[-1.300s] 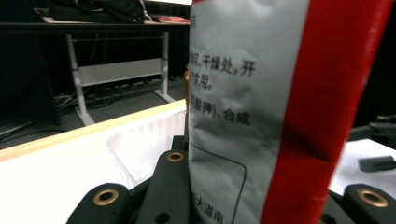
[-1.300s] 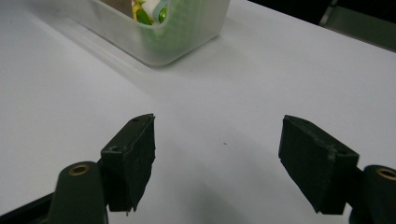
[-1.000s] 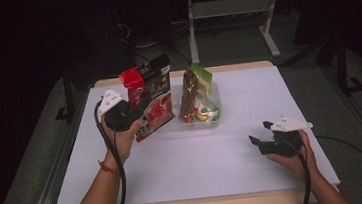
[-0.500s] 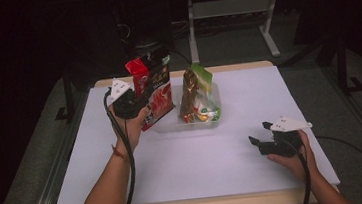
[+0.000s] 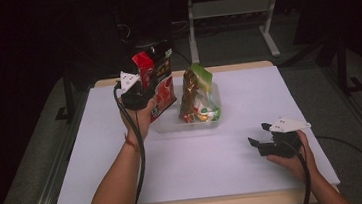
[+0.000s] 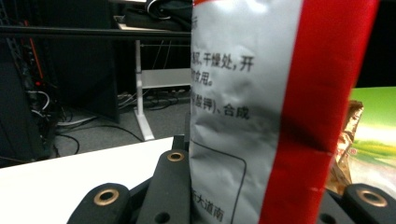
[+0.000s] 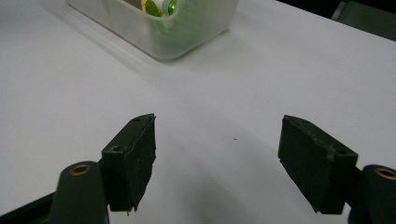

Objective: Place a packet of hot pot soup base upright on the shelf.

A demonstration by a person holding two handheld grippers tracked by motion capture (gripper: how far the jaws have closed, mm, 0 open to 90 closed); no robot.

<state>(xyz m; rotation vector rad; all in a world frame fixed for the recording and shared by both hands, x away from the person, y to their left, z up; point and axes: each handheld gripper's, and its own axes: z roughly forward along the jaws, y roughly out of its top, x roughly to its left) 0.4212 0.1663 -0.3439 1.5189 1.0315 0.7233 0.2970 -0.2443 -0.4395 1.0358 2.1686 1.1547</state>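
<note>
The left gripper point(image 5: 140, 88) is clamped on a red bag point(image 5: 156, 82), holding it upright above the far left part of the table point(image 5: 98, 155), just left of the clear tub point(image 5: 164, 126). In the left gripper view the bag point(image 6: 261, 116) stands between the two black jaws, its silver back panel with printed text and a red edge stripe close to the lens, and the jaws press in on it from both sides. Compared with a second ago, the left hand point(image 5: 138, 118) has carried the bag farther from the person, toward the table's far edge and slightly rightward; the bag now rises past the far edge against the dark background, where before it hung lower and nearer, over the white surface. Its lower corner now comes close to the tub's left rim, though whether they touch cannot be told. The tub has not moved, and the green and brown packets point(image 5: 195, 93) stand in it as before, leaning slightly. The right gripper point(image 5: 260, 142) rests low over the near right part of the table, in the same spot as in the earlier frames, with the right hand point(image 5: 289, 154) around it. Its jaws stand wide apart with nothing between them; the right gripper view shows bare white table between the pads point(image 7: 133, 158) and the tub point(image 7: 187, 32) beyond.
</note>
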